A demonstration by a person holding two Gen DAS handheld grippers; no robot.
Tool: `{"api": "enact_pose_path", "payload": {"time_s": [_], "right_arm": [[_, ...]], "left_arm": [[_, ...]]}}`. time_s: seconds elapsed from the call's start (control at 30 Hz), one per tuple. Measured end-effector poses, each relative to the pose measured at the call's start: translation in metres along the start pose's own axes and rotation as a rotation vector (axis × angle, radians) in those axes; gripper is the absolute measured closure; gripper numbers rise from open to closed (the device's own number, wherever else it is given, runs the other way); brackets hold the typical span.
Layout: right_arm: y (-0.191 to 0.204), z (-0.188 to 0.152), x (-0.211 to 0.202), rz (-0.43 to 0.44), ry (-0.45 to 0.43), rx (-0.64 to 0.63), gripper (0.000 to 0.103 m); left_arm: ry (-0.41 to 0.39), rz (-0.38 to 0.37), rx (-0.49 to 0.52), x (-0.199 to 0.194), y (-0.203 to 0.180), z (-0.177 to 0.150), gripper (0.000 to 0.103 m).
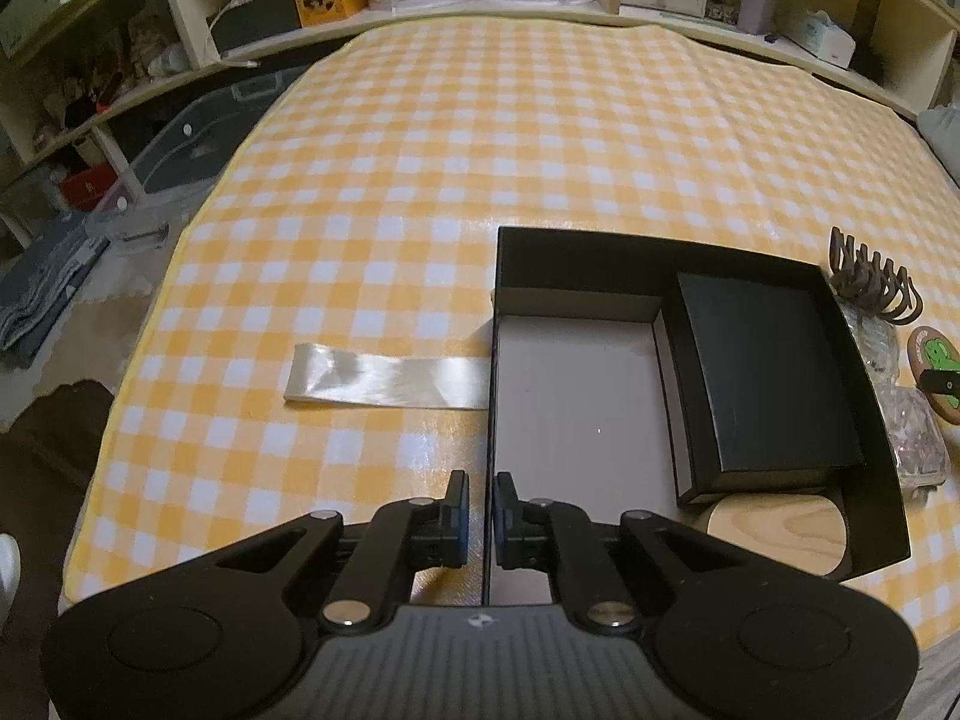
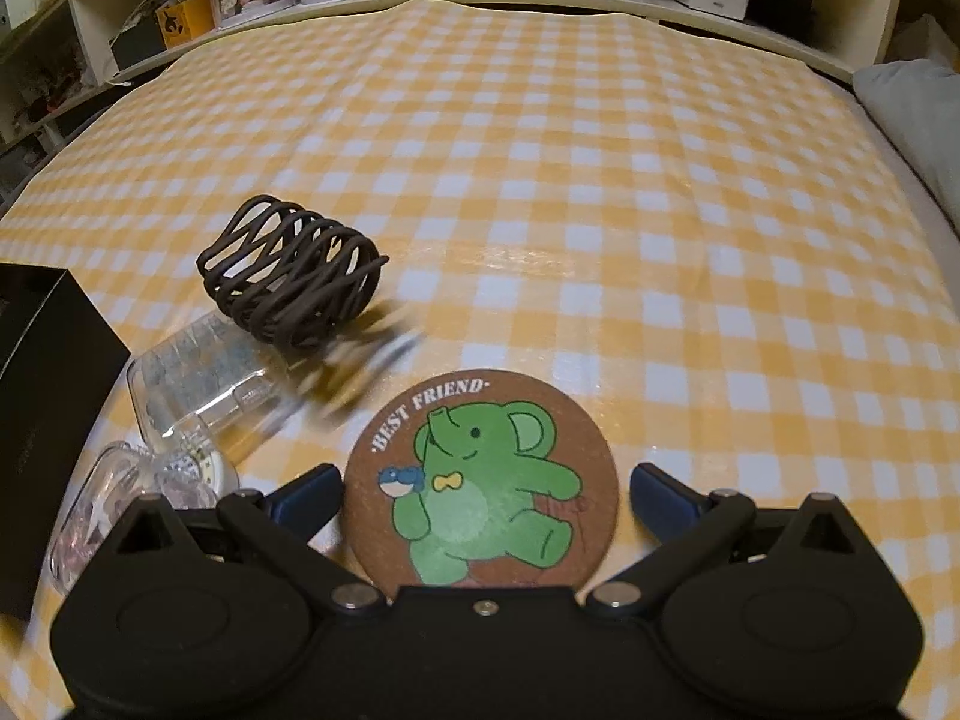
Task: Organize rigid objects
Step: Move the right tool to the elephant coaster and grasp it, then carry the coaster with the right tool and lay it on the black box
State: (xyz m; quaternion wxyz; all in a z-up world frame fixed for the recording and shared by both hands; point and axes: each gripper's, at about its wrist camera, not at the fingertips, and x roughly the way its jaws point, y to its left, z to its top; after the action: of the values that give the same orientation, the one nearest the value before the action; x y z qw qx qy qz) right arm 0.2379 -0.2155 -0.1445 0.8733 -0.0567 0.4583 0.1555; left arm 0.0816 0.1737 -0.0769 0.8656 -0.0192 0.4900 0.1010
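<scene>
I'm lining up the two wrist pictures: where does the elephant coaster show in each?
Left wrist: elephant coaster at the far right edge, right of the black box.
Right wrist: bottom centre, flat between the open right gripper fingers.
Shared landmark: brown wire holder.

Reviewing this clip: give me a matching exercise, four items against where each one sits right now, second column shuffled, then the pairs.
Items:
1. elephant coaster
2. hair claw
3. wooden disc
4. ribbon strip

Places:
A. inside the black box, near corner
B. between the right gripper fingers
C. flat on the cloth, left of the box
D. on the cloth beside clear cases

Pairs: 1-B, 2-D, 3-A, 4-C
</scene>
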Motion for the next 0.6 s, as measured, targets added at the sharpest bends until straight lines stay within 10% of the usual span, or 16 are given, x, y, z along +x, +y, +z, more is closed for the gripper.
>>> {"api": "enact_pose_path", "payload": {"time_s": [0.6], "right_arm": [[0.012,0.010,0.000,-0.036,0.018,-0.084,0.003]], "left_arm": [[-0.002,-0.008,0.039,-0.001,-0.012,0.000,0.101]]}}
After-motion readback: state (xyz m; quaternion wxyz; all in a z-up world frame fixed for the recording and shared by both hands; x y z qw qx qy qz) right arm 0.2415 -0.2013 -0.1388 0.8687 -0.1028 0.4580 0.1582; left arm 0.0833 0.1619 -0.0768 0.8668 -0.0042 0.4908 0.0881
